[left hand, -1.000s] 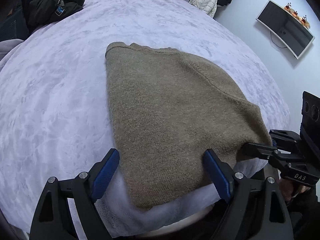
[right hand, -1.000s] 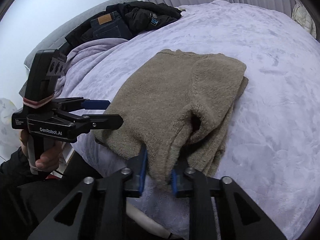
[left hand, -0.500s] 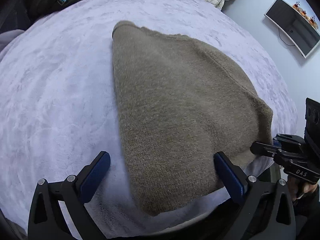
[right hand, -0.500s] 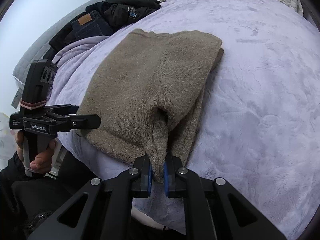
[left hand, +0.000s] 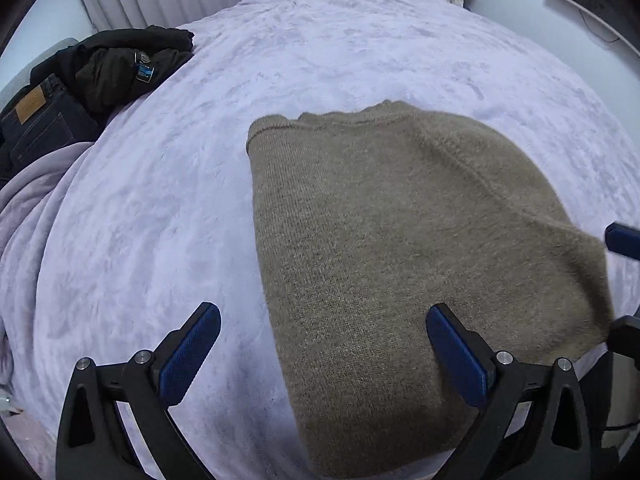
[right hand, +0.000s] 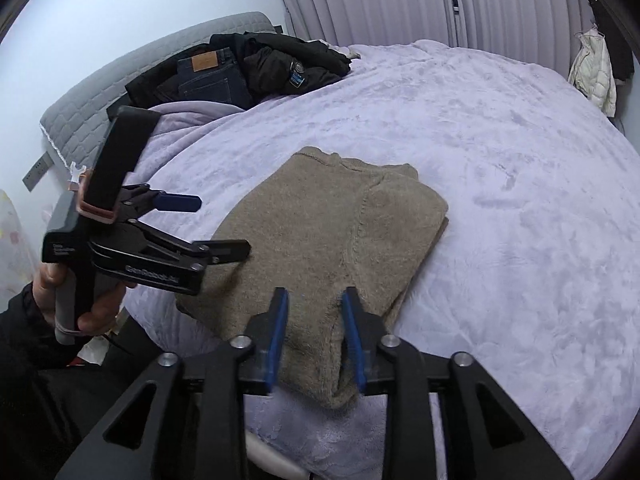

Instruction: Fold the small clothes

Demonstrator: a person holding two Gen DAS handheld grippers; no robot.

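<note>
An olive-brown knit sweater point(left hand: 400, 240) lies folded on the lilac blanket point(left hand: 160, 220) near the bed's front edge. My left gripper point(left hand: 322, 312) hovers wide open over its near left part, with one finger above the knit and the other above the blanket. In the right wrist view the left gripper point(right hand: 212, 226) is held in a hand beside the sweater point(right hand: 332, 224). My right gripper point(right hand: 315, 294) has its jaws opening over the sweater's near edge; the knit lies between the pads without being pinched. One of its blue pads point(left hand: 622, 237) shows at the right edge.
A black jacket point(right hand: 280, 64) and dark jeans point(right hand: 208, 76) are piled at the grey headboard point(right hand: 80, 108). A white puffy coat point(right hand: 592, 68) hangs by the curtains. The bed's front edge runs just under both grippers. Open blanket stretches beyond and right of the sweater.
My right gripper has let go of the pinched sweater edge and risen, and the knit now lies flat. The left gripper has tilted up toward the headboard, jaws still wide.
</note>
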